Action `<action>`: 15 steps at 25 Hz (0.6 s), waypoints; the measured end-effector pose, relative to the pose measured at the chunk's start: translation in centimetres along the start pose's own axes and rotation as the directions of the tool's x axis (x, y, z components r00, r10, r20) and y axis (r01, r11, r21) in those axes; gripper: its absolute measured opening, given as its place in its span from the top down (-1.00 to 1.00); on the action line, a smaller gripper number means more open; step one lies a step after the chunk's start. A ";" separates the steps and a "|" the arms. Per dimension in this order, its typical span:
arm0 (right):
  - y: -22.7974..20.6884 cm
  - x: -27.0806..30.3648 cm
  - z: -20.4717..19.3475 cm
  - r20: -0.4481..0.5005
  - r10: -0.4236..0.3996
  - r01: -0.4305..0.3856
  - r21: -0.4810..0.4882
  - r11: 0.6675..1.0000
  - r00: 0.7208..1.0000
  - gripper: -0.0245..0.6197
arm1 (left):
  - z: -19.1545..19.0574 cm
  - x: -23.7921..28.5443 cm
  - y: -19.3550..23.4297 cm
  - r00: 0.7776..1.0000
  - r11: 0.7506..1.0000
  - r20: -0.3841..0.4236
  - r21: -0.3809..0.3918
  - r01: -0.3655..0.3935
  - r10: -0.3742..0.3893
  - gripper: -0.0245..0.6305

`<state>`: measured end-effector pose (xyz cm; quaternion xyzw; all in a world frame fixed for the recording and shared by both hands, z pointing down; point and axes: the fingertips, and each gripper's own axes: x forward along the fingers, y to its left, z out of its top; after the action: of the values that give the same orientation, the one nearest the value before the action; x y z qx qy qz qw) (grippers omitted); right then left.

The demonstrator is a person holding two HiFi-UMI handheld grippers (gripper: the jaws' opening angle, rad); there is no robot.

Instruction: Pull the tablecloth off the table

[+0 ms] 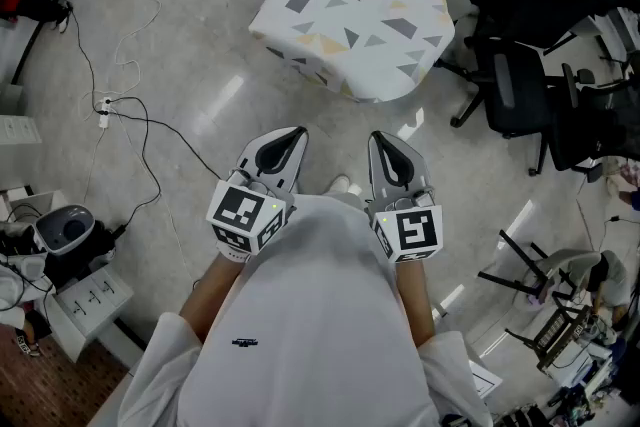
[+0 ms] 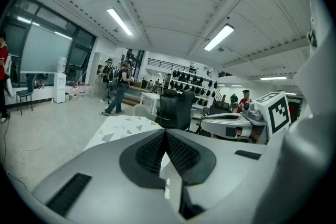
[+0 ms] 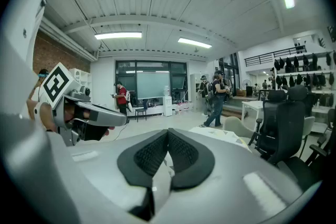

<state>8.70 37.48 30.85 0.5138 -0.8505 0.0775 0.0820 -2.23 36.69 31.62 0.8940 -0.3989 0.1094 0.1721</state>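
My left gripper (image 1: 298,133) and right gripper (image 1: 378,139): clenched, empty, well short of the tablecloth (image 1: 355,10). I'd open both before reaching its near hem.

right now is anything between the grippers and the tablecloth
Nothing visible: only floor lies between the left gripper, the right gripper and the tablecloth. The office chairs stand off to its right.

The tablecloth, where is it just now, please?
Head view, top centre: the tablecloth lies ahead of the left gripper and right gripper, office chairs to its right.
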 end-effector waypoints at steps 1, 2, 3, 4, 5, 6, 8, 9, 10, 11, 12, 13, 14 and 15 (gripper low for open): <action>0.2 0.0 0.0 0.000 0.000 0.000 -0.009 1.000 1.000 0.89 | 0.1 -0.1 0.1 1.000 1.000 0.004 -0.001 0.000 0.000 0.91; 0.3 0.0 0.0 -0.001 -0.001 0.001 -0.015 1.000 1.000 0.89 | 0.2 -0.2 0.2 1.000 1.000 0.007 -0.001 0.001 -0.001 0.91; 0.4 0.0 0.0 -0.003 -0.001 0.001 -0.019 1.000 1.000 0.89 | 0.3 -0.2 0.3 1.000 1.000 0.011 -0.003 0.003 -0.003 0.91; 0.4 -0.1 -0.1 -0.007 -0.001 0.001 -0.019 1.000 1.000 0.89 | 0.4 -0.3 0.2 1.000 1.000 0.013 -0.005 0.004 -0.004 0.91; 0.3 -0.1 -0.2 -0.010 -0.001 0.001 -0.017 1.000 1.000 0.89 | 0.4 -0.3 0.2 1.000 1.000 0.013 -0.010 0.004 -0.004 0.91; 0.2 -0.2 -0.3 -0.013 -0.001 0.001 -0.015 1.000 1.000 0.89 | 0.3 -0.3 0.1 1.000 1.000 0.010 -0.017 0.003 -0.003 0.91; -0.2 -0.5 -0.5 -0.013 -0.001 0.001 -0.003 1.000 1.000 0.89 | 0.2 -0.1 -0.1 1.000 0.999 0.002 -0.037 0.000 0.000 0.91; -0.5 -0.6 -0.5 -0.010 -0.001 0.002 0.008 1.000 1.000 0.89 | 0.1 0.0 -0.1 1.000 0.999 -0.002 -0.051 -0.003 0.003 0.91; -0.9 -0.7 -0.5 -0.005 -0.004 0.004 0.022 1.000 1.000 0.89 | -0.1 0.2 -0.1 1.000 0.998 -0.008 -0.064 -0.009 0.008 0.91; -1.3 -0.9 -0.6 0.001 -0.010 0.010 0.039 0.999 1.000 0.89 | -0.3 0.4 -0.1 1.000 0.997 -0.014 -0.073 -0.015 0.014 0.91; -1.7 -1.1 -0.6 0.008 -0.015 0.014 0.054 0.998 1.000 0.89 | -0.5 0.6 -0.3 1.000 0.997 -0.021 -0.079 -0.019 0.017 0.91; -2.0 -1.5 -0.6 0.015 -0.017 0.016 0.066 0.998 1.000 0.89 | -0.6 0.7 -0.5 0.999 0.996 -0.027 -0.081 -0.022 0.020 0.91; -2.4 -1.8 -0.5 0.023 -0.018 0.016 0.070 0.997 1.000 0.89 | -0.6 0.8 -0.8 0.999 0.997 -0.033 -0.077 -0.024 0.021 0.91; -2.9 -2.0 -0.5 0.030 -0.019 0.017 0.066 0.998 0.999 0.89 | -0.6 1.0 -1.1 0.999 0.997 -0.037 -0.070 -0.026 0.023 0.91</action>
<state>12.20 38.01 31.02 0.5248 -0.8440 0.0968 0.0530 -0.78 36.88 32.26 0.8803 -0.4103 0.1137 0.2091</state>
